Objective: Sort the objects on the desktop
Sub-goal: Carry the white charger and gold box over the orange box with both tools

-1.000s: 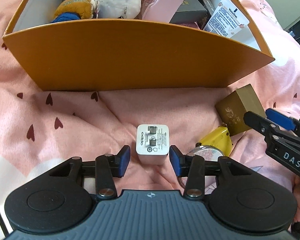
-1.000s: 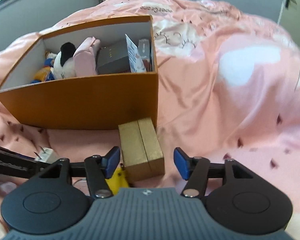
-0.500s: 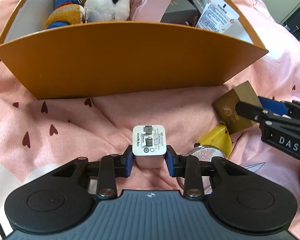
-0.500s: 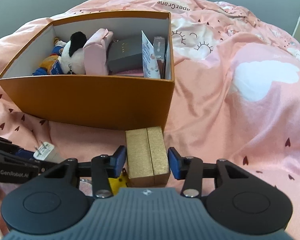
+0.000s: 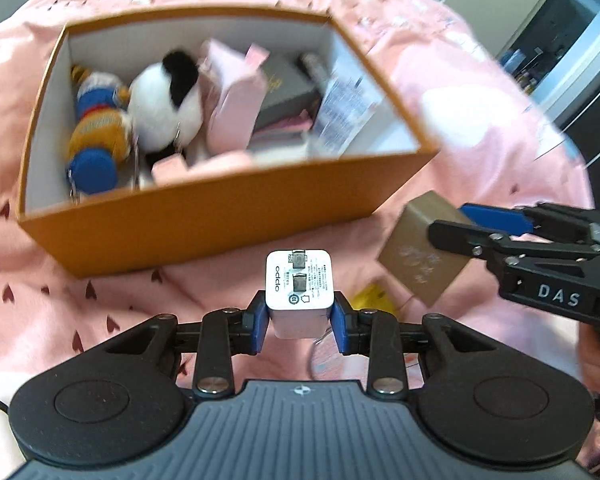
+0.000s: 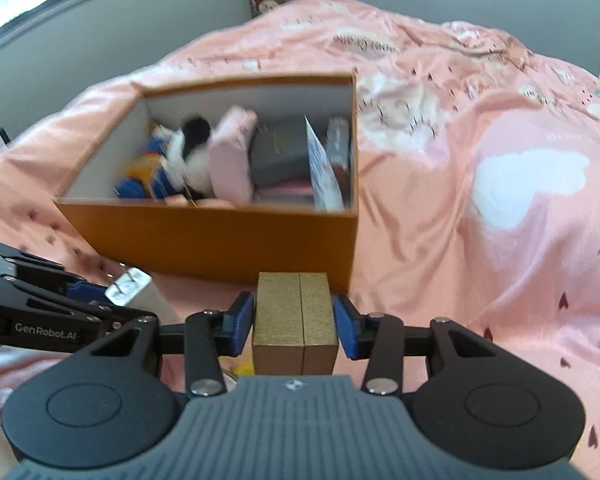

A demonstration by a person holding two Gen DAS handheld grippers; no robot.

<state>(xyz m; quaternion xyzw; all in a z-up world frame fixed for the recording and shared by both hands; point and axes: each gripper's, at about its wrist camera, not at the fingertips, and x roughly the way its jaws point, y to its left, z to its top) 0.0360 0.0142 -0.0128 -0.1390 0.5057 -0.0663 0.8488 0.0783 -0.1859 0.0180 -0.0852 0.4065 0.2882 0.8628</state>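
White charger (image 5: 300, 292) pinched in left gripper (image 5: 300, 326), gold box (image 6: 295, 328) clamped in right gripper (image 6: 295, 326), before orange box (image 6: 220, 236).

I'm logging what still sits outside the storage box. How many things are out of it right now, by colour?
White: 1, the charger, held in the left gripper.
Gold: 1, the small box, held in the right gripper.
Yellow: 1, a partly hidden item on the pink bedspread.
Total: 3 outside the orange box.
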